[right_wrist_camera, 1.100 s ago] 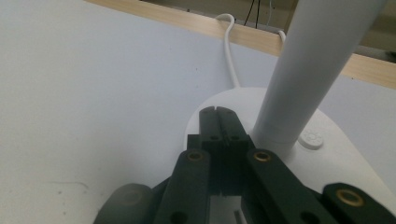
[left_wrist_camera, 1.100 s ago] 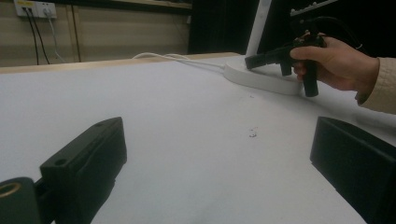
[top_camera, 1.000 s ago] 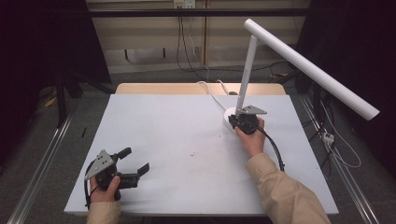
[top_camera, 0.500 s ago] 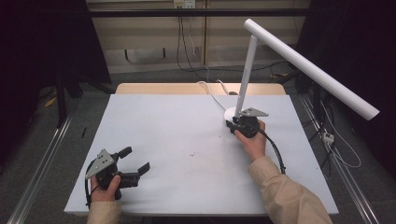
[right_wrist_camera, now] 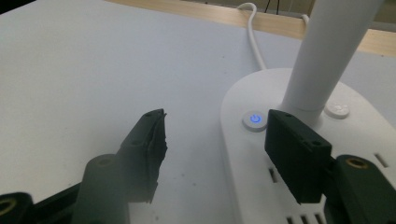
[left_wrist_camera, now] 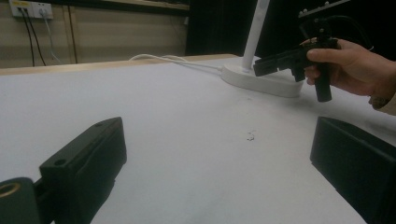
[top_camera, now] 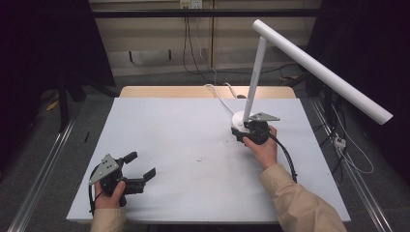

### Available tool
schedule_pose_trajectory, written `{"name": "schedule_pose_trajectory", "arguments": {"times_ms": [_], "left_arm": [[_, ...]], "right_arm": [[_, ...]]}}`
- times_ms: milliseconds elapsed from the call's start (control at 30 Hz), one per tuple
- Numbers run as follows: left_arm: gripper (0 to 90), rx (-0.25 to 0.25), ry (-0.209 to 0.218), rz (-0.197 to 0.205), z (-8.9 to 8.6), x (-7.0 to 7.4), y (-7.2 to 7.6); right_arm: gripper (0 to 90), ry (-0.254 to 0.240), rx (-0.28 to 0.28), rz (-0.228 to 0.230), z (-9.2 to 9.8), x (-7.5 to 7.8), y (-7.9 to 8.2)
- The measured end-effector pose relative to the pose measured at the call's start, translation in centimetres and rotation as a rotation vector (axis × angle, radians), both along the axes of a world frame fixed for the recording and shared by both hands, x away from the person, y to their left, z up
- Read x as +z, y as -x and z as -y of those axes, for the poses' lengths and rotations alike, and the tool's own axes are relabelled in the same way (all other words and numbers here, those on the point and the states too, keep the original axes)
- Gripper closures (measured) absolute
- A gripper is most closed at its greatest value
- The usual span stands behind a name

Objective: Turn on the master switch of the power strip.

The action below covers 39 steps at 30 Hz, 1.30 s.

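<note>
The right gripper [right_wrist_camera: 210, 140] has just been opening; its jaws now stand apart over the lamp base [right_wrist_camera: 261, 154], gripping nothing. The left gripper [top_camera: 140, 169] rests open and empty near the table's [top_camera: 193, 145] front left corner.

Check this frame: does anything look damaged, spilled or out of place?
Mostly tidy. A few small dark specks dot the white table, and the right gripper has one ragged, chipped-looking pad. The lamp stands upright.
</note>
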<state>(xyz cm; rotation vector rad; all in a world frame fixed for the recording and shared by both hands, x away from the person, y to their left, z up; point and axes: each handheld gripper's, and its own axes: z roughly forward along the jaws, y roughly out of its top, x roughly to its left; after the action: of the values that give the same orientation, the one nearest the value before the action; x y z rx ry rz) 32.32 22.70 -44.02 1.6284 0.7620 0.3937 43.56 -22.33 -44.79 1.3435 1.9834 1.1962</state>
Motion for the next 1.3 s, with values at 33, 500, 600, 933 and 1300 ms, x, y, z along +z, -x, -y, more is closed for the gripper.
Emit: {"name": "schedule_pose_trajectory", "arguments": {"times_ms": [33,500,600,933,1300], "left_arm": [[3.3,-0.001,-0.002,-0.001,0.0,0.0,0.0],[3.3,0.005,-0.005,-0.003,-0.2,-0.1,0.1],[3.3,0.003,-0.006,-0.002,-0.1,0.0,0.1],[3.3,0.002,-0.004,-0.003,-0.2,0.0,0.1],[3.3,0.003,-0.007,-0.002,-0.1,0.0,0.1]], "right_arm": [[37.7,-0.007,0.001,0.002,0.0,0.0,0.1],[28.2,-0.035,0.036,-0.004,0.4,0.6,1.7],[28.3,-0.051,0.049,0.000,0.4,0.9,2.0],[24.2,-0.053,0.075,0.004,0.8,0.9,3.3],[20.1,-0.059,0.114,0.004,1.0,1.0,4.9]]}}
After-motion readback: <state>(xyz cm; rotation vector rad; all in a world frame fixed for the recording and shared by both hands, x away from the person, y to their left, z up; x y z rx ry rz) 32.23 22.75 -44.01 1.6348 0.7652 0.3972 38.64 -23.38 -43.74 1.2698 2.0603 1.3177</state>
